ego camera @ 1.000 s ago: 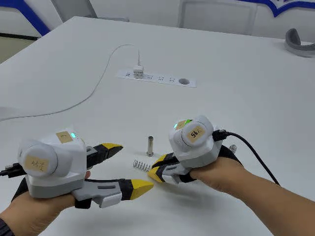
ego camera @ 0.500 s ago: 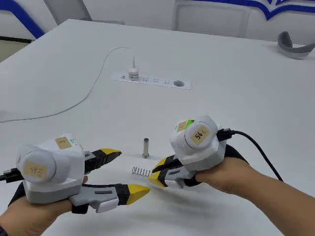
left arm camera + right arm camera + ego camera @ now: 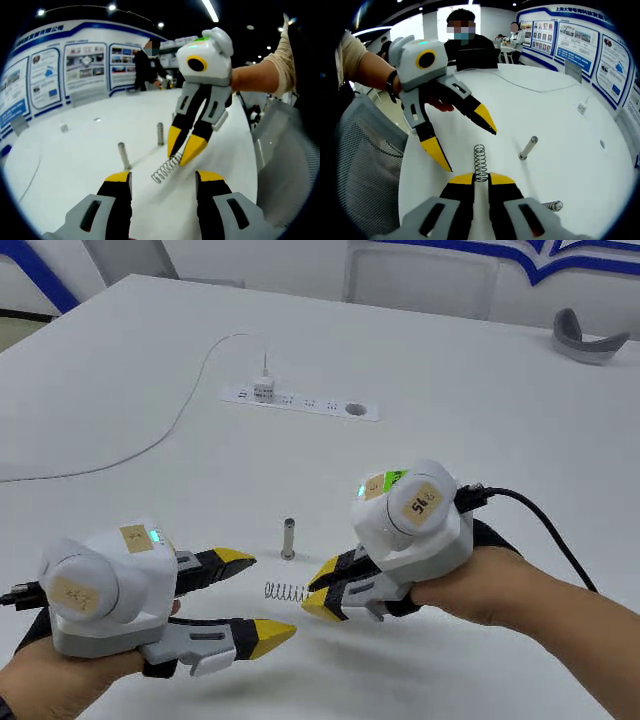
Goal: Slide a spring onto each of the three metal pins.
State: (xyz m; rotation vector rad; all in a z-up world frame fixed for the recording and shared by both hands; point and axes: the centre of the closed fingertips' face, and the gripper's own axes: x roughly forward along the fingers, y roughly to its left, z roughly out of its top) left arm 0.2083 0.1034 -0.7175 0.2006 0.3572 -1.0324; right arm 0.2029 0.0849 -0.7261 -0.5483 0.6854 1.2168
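Nearest, above the smooth white table (image 3: 120,390): left gripper (image 3: 268,595), yellow-tipped jaws spread wide, gripping nothing. Just past its tips, one thin coiled wire spring (image 3: 284,591), lying flat on the table, long axis running across from the left gripper toward the right gripper (image 3: 312,597). Pinched at that end between the right gripper's nearly closed jaws. Beyond, two smooth round metal pins standing upright, counted in the left gripper view: near pin (image 3: 123,155) and far pin (image 3: 160,133). Farthest, one flat white power strip (image 3: 300,403) with one thin white cable (image 3: 170,430).
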